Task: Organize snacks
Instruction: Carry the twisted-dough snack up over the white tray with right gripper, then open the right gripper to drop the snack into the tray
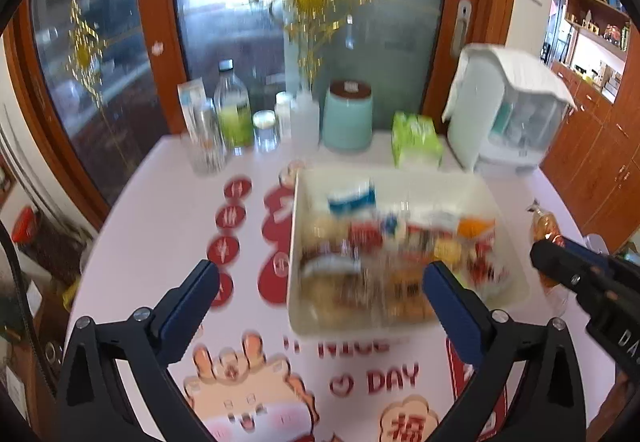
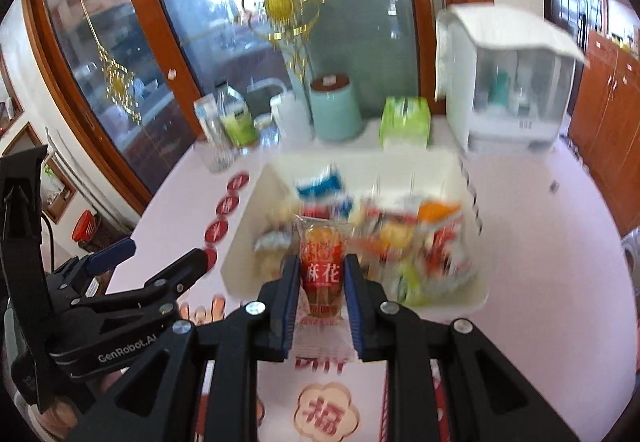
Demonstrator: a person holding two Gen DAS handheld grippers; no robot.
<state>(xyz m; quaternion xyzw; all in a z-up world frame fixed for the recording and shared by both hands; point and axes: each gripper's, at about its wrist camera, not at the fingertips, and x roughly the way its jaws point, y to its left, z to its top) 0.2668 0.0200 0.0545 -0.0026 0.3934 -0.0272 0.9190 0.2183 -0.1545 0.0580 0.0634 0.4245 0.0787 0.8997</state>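
Observation:
A white bin (image 1: 297,242) full of mixed snack packets stands on the pink printed table mat; the packets are blurred. My left gripper (image 1: 320,268) hangs above the bin's near left corner, its jaws wide open and nothing between them. In the right wrist view my right gripper (image 2: 322,260) is shut on a clear snack packet (image 2: 322,238) with a red label, held upright above the near edge of the bin (image 2: 244,242). The left wrist view shows that gripper (image 1: 560,262) and the packet (image 1: 544,226) at the bin's right. The left gripper (image 2: 164,248) shows at the lower left.
Along the table's far edge stand a glass (image 1: 204,150), bottles (image 1: 234,110), a teal canister (image 1: 347,114), a green tissue pack (image 1: 416,138) and a white lidded box (image 1: 512,110). Glass doors rise behind. Wooden cabinets (image 1: 600,146) stand at the right.

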